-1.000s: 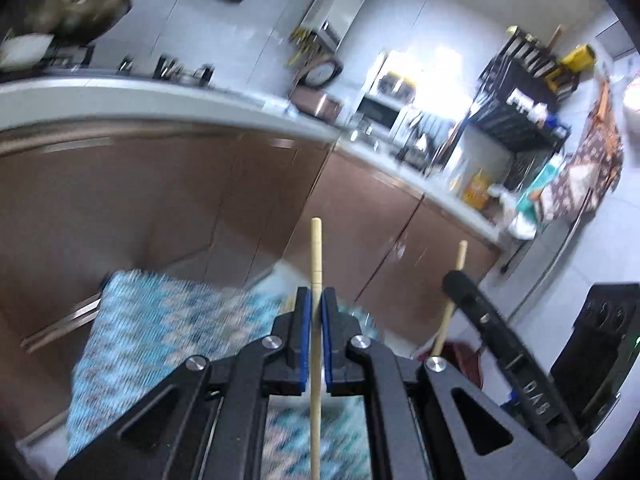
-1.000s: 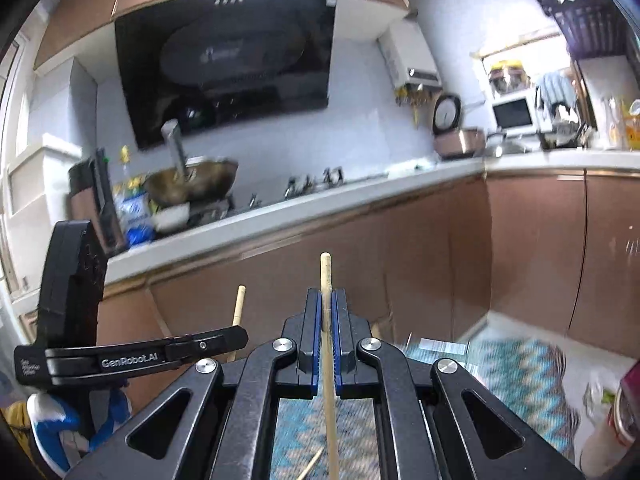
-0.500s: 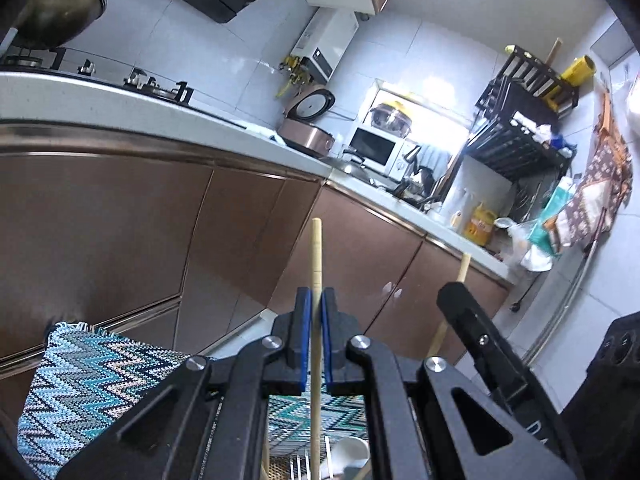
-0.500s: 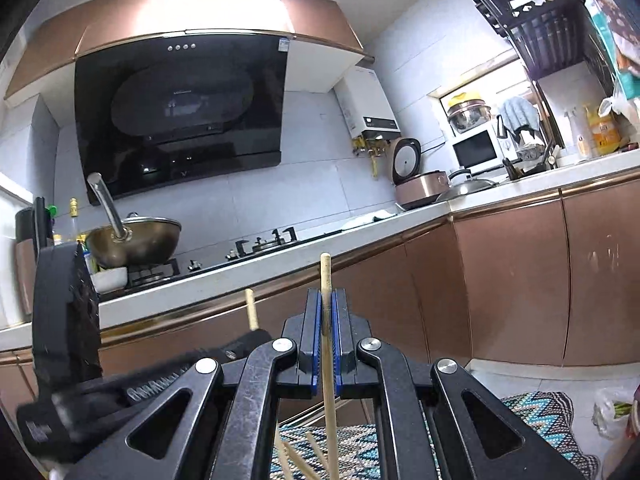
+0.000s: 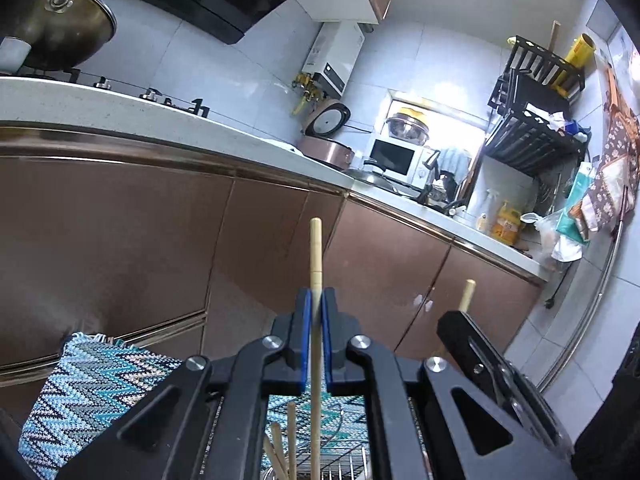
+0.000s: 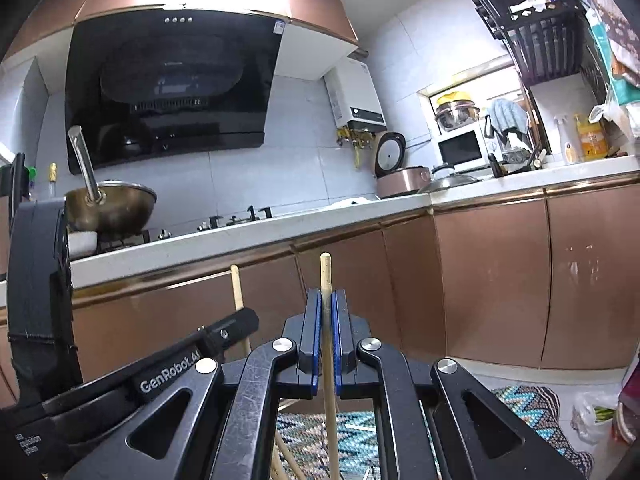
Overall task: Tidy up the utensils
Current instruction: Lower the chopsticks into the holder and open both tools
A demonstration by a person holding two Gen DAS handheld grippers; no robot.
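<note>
The left gripper (image 5: 316,304) is clenching one upright chopstick (image 5: 315,256); the right gripper (image 6: 326,304) is clenching another chopstick (image 6: 325,276). Neither is stowed yet; loose chopsticks (image 5: 286,440) are lying below, so sorting seems midway.

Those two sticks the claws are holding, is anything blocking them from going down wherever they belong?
Each gripper, left and right, clamps one chopstick upright. Below them lie more chopsticks and a wire rack. Nothing visible blocks the way down, though the grippers hide most of it.

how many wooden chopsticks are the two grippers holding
2: one pale wooden chopstick clamped upright in the left gripper, one in the right gripper. More loose sticks lie below, partly hidden.
</note>
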